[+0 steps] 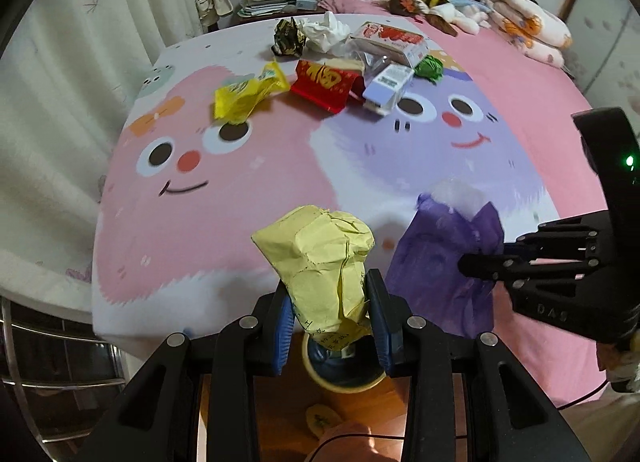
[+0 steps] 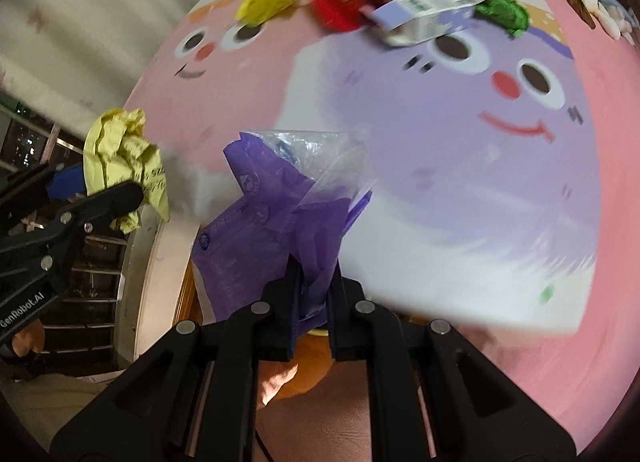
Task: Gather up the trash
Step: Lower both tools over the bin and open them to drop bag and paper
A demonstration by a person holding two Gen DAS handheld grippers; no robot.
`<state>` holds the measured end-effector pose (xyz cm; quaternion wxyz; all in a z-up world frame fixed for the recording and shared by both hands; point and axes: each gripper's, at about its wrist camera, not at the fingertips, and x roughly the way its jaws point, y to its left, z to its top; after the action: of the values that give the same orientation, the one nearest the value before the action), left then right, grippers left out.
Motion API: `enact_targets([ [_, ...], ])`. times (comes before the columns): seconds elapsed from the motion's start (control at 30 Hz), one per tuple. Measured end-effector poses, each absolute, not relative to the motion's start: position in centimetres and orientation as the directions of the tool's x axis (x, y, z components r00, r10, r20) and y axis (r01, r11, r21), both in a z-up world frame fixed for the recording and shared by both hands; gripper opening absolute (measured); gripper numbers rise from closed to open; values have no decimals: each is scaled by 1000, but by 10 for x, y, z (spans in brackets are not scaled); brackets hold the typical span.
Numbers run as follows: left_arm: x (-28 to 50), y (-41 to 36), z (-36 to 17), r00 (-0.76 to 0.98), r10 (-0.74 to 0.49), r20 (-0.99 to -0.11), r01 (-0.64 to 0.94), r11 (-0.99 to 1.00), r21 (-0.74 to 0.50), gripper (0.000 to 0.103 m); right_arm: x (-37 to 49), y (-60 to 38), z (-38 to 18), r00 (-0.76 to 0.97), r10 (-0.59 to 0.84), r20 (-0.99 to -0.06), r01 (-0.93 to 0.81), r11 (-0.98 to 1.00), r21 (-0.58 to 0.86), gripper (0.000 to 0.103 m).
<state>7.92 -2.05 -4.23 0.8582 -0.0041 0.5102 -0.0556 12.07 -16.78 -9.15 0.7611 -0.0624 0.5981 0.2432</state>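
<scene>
While held off near bed edge, left gripper (image 1: 332,320) clamps crumpled yellow paper wad (image 1: 324,258); right gripper (image 2: 314,302) pinches thin purple plastic bag (image 2: 256,230), glossy, creased. Remaining trash pile (image 1: 348,58) on bedspread (image 1: 280,166): about eight crinkled wrappers, cartons.

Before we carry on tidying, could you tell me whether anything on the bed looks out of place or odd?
Yes: a heap of litter sits on the cartoon bedspread toward the pillow end: wrappers, crumpled tissue, cartons. The left tongs grip crumpled yellow paper; the right tongs grip a purple plastic bag. Nothing looks spilled.
</scene>
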Motion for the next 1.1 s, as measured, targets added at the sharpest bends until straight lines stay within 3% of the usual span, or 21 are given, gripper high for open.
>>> enact_targets([
  [0.53, -17, 37, -121, 369, -173, -913, 156, 980, -123, 34, -5, -134, -175, 111, 201, -973, -277, 947, 164, 8],
  [0.83, -29, 19, -225, 254, -212, -944, 130, 974, -183, 34, -10, -149, -263, 41, 129, -991, -193, 974, 119, 8],
  [1.1, -5, 2, -332, 218, -203, -955, 80, 979, -190, 34, 10, -162, -382, -1, 72, -997, -172, 983, 71, 8],
])
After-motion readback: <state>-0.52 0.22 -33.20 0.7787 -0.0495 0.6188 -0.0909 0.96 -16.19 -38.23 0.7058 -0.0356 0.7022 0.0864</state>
